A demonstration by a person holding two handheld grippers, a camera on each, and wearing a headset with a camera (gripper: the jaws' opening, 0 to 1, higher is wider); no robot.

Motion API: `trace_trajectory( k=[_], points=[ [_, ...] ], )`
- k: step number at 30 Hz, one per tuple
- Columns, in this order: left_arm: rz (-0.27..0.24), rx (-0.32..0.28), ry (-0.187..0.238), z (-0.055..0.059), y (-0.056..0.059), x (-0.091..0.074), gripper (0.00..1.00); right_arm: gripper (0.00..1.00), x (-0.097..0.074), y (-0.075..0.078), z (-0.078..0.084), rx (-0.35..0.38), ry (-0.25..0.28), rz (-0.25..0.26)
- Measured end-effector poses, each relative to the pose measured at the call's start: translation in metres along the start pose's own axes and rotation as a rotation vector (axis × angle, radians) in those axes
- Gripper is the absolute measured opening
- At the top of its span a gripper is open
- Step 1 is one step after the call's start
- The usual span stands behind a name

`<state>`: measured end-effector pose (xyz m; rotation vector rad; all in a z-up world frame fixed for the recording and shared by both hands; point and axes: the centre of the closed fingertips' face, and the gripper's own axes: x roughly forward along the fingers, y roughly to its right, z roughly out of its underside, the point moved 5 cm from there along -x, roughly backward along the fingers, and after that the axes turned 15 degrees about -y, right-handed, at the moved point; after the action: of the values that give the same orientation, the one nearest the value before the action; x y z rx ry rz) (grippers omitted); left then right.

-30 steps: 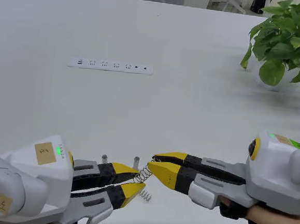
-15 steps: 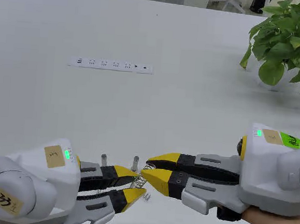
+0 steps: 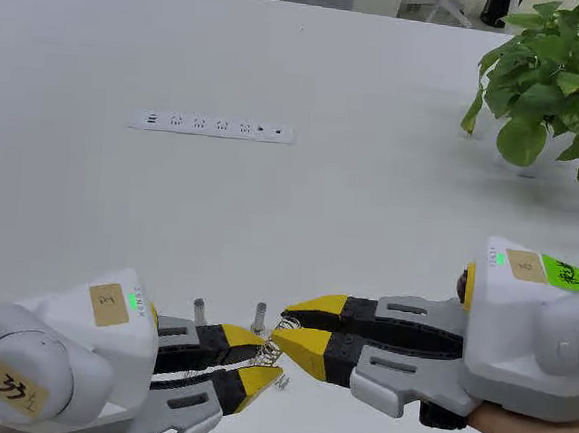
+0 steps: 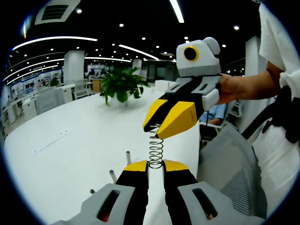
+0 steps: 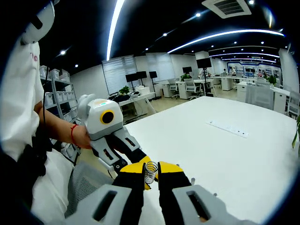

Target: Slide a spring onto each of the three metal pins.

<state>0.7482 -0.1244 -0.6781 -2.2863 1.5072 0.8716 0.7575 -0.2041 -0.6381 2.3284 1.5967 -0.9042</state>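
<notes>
The spring [image 4: 155,150] hangs above the tabletop [image 3: 270,205], held between both claws. The left claw [image 4: 156,164] pinches one end and the right claw [image 5: 151,168] clamps the other, near two upright pins [image 3: 199,311].

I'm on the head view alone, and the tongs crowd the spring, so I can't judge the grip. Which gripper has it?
Observer: Both. In the left gripper view the spring runs from the left gripper up to the right gripper, with one end pinched in each pair of tongs.
Operator: I count two pins. Is there a third?
Observer: Yes. The left gripper view shows three pins in a row, all bare.
</notes>
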Motion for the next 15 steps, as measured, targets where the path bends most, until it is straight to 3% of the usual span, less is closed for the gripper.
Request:
trace_trajectory(
  k=[15],
  points=[
    [0.006, 0.021, -0.004, -0.0008, 0.0001, 0.0021, 0.1, 0.12, -0.0009, -0.0006, -0.0001, -0.06, -0.028, 0.017]
  ],
)
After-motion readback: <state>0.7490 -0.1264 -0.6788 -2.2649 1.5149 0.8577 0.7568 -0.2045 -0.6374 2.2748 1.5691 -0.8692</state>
